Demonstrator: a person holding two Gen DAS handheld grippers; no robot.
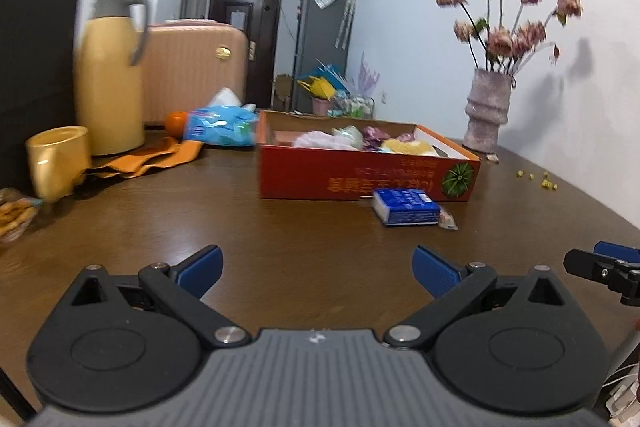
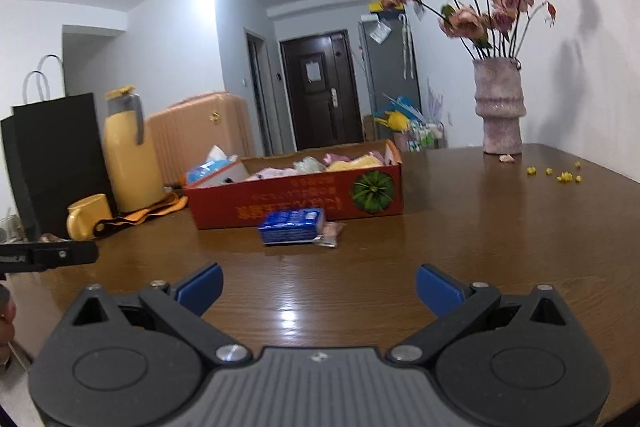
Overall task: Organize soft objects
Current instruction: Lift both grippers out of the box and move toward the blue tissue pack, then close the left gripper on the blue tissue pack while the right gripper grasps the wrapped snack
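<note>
Tissue pack (image 1: 404, 212) lying on bench (image 1: 280, 227) just before red box (image 1: 360, 175) of soft things, well ahead of left claw (image 1: 318, 269) and right claw (image 2: 319, 289), both spread, empty.

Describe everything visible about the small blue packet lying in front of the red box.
The small blue soft packet with white print looks like a plastic-wrapped tissue pack, flat and rectangular. It lies on the brown wooden table, just before the red cardboard box; contact is unclear. A small pinkish wrapper lies against its right end. Neither gripper touches it.
</note>
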